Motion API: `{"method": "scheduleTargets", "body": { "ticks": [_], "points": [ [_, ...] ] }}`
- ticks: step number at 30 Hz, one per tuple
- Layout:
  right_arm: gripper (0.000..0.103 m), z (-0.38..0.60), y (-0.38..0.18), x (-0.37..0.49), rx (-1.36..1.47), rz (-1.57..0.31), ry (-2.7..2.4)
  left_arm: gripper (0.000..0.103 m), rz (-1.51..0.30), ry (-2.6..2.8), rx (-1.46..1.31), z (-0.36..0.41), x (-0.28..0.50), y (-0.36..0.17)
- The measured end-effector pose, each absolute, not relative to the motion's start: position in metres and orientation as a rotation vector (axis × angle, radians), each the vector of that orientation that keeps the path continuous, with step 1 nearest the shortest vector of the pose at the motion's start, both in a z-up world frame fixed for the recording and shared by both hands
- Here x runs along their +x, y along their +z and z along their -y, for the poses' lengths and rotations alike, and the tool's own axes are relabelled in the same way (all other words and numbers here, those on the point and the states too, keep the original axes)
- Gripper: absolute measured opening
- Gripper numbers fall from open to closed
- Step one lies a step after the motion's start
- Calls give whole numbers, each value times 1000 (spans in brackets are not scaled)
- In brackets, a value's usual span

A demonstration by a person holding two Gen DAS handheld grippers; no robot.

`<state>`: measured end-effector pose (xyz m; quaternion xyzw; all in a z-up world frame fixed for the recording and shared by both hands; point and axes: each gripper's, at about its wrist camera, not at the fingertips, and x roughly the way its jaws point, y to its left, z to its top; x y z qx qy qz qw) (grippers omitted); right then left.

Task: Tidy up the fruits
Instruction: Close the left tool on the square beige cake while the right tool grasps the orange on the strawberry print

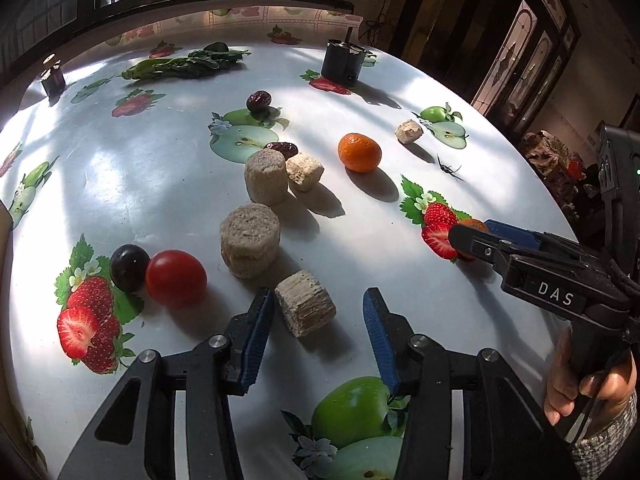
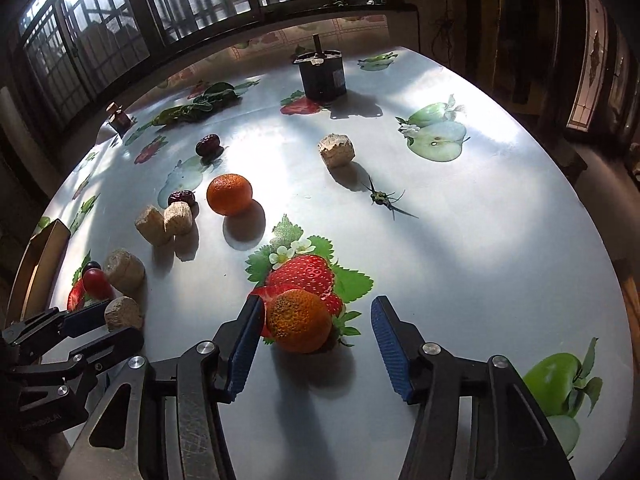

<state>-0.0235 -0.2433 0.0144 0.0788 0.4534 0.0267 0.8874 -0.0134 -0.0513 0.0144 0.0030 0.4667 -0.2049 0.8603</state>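
Looking down our left gripper (image 1: 318,320), we see its jaws part open around a pale block (image 1: 306,304) lying on the table (image 1: 120,184); the left pad touches or nearly touches the block, while a clear gap stays on the right, so nothing is gripped. Our right gripper (image 2: 316,330) straddles a small orange fruit (image 2: 298,320) resting on a printed strawberry; its left pad sits against or just beside the fruit, the right pad stands well apart, and the fruit lies free on the table. A hand (image 1: 588,388) holds that gripper's handle at the right edge of the left view. Just left of the block sit a red tomato (image 1: 176,278) and a dark grape (image 1: 129,267), touching each other. Beyond the block stands a stubby bread round (image 1: 249,246), and farther on another round (image 1: 266,176) beside a second block (image 1: 306,171), with a dried date (image 1: 282,148) just behind them. An orange (image 1: 359,152) rests near the middle, a third block (image 1: 409,131) farther right, another date (image 1: 259,101) farther back. Leafy greens (image 1: 188,64) and a black canister (image 1: 343,62) sit near the far edge.
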Motion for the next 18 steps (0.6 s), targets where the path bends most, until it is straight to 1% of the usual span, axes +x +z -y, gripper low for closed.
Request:
{"method": "scheduleTargets", "body": {
  "ticks": [1,3,4,6,7,9,10,14,18],
  "points": [
    [59,243,14,-24,159,-941,54,37,-974,-424,18,52,-14,14],
    [59,241,14,-23,149,-937,50,26,-960,-418,23,51,-16,13],
    [59,241,14,-23,144,-934,47,26,-957,-418,18,50,-16,13],
    [55,239,14,-24,134,-926,44,26,-952,-421,6,48,-17,13],
    [52,239,14,-24,135,-922,50,26,-949,-422,2,48,-17,13],
    [41,237,15,-25,149,-916,75,26,-952,-423,-9,46,-17,13],
    [32,235,16,-26,152,-916,79,26,-957,-427,-18,45,-17,14],
    [32,229,21,-32,118,-901,56,26,-941,-436,-31,41,-27,21],
    [32,227,34,-45,125,-873,58,26,-890,-452,-29,34,-48,41]
  ]
}}
